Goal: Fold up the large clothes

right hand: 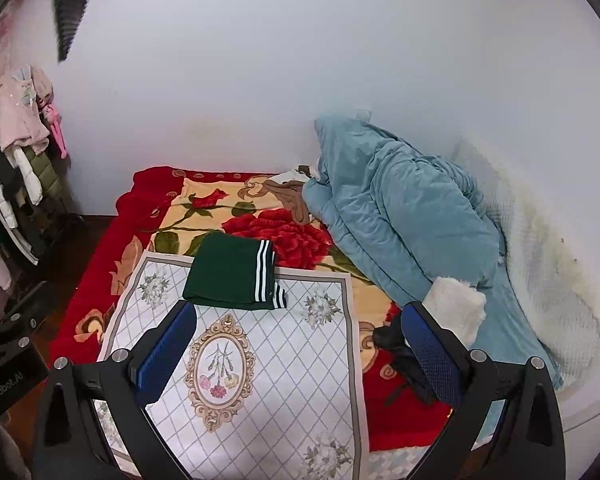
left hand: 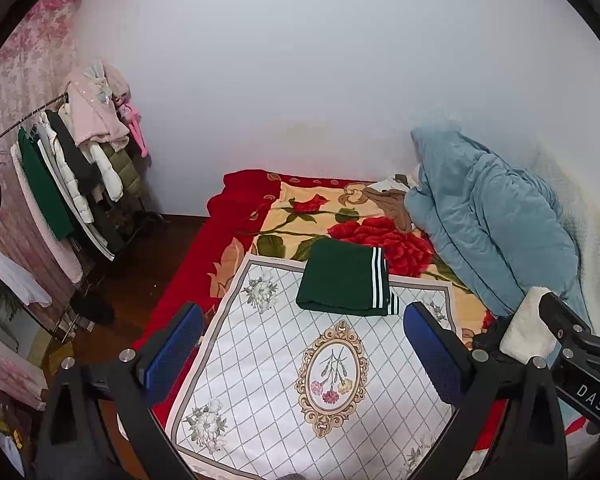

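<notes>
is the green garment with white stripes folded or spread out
Folded: the green garment lies as a compact rectangle with layered edges on the white mat, neither gripper touching it.

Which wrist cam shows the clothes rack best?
Left wrist: the clothes rack shows its rail and a full row of hanging garments. In the right wrist view it is cut off at the frame's left edge.

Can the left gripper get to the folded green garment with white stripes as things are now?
Probably yes. The left gripper is open and empty, and the folded green garment lies ahead of it on the white floral mat, with only bare mat between them.
</notes>
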